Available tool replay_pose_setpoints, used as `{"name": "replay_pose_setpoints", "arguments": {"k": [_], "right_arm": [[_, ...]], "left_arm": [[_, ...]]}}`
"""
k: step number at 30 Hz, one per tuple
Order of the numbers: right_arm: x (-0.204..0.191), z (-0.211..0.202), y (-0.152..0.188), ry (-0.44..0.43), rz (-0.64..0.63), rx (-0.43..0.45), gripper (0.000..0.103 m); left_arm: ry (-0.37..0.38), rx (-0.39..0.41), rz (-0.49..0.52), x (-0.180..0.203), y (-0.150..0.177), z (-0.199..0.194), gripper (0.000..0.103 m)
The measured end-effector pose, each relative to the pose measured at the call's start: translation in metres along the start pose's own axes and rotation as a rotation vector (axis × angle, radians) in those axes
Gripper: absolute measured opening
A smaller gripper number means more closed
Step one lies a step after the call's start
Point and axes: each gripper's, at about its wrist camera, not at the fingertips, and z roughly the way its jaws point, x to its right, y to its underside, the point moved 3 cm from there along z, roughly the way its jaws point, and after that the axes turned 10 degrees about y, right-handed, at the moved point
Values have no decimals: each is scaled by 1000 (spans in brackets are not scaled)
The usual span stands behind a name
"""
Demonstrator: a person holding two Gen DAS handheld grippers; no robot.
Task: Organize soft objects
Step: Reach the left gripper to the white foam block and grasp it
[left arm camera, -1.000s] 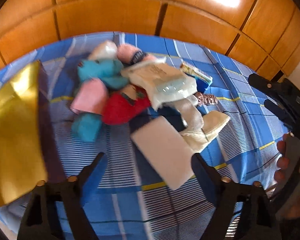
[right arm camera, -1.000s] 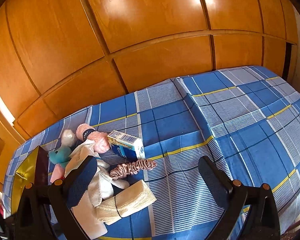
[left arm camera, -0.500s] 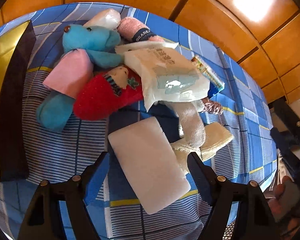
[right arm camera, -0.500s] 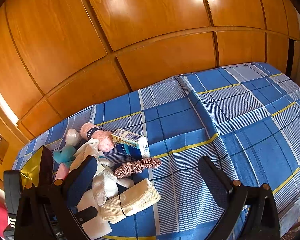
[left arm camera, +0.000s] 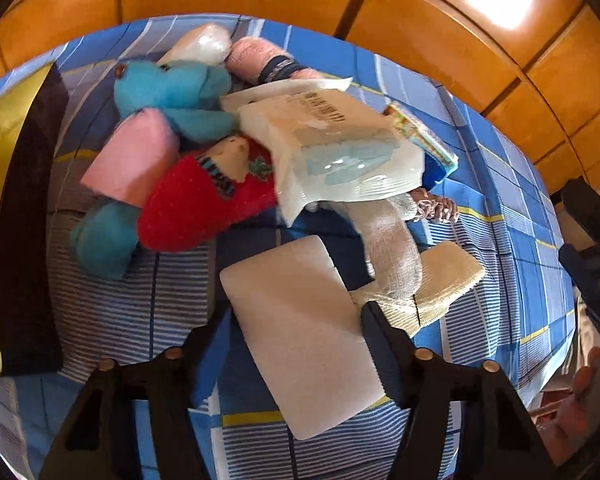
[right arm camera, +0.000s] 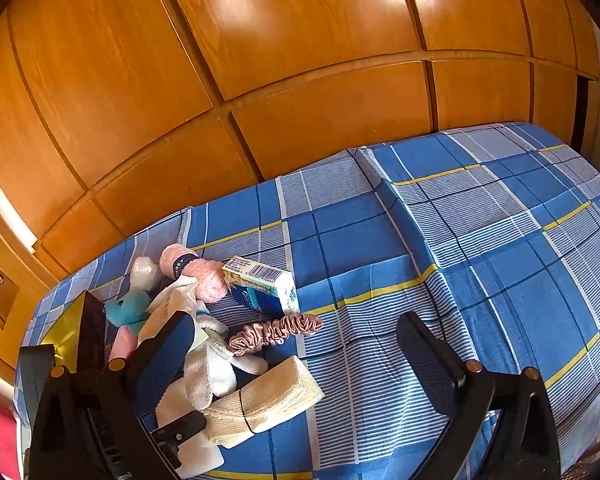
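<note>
A flat white foam block (left arm camera: 300,328) lies on the blue checked bedspread (left arm camera: 512,240), at the near edge of a pile of soft things. My left gripper (left arm camera: 294,316) points down over it with one finger on each side. Its jaws are closing, and the block shows no squeeze. The pile holds a blue plush (left arm camera: 168,92), a pink block (left arm camera: 132,160), a red plush (left arm camera: 204,204), a plastic packet (left arm camera: 340,152), a white rolled cloth (left arm camera: 396,248) and a cream bandage roll (left arm camera: 440,284). My right gripper (right arm camera: 292,320) hovers open and empty to the right of the pile.
A gold box with a dark side (left arm camera: 4,168) stands left of the pile. Behind the pile lie a pink rolled towel (right arm camera: 196,272), a tissue box (right arm camera: 264,284) and a pink scrunchie (right arm camera: 276,332). Wooden wardrobe doors (right arm camera: 300,80) close the far side. A hand (left arm camera: 588,388) holds the right gripper.
My left gripper has come down closer to the white block and rolled a little, and its fingers have narrowed around the block. The right gripper has stayed still.
</note>
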Motion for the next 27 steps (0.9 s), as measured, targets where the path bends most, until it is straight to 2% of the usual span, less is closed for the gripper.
{"name": "replay_pose_setpoints", "arguments": {"k": [4, 8, 11, 16, 23, 27], "right_arm": [[1, 1, 0, 7, -2, -4, 103], [1, 2, 2, 5, -11, -16, 103], [-2, 4, 3, -3, -24, -31, 101], [-16, 8, 11, -31, -86, -61, 99], [-40, 15, 26, -107, -153, -137, 97], [-65, 11, 26, -124, -242, -113, 97]], "left_arm": [[7, 7, 63, 6, 2, 1, 55], [8, 8, 156, 6, 7, -7, 55], [-20, 17, 253, 1, 13, -21, 55], [-20, 21, 355, -9, 33, -44, 55], [-3, 86, 372, -16, 47, -65, 55], [-9, 113, 380, -19, 50, -75, 55]]}}
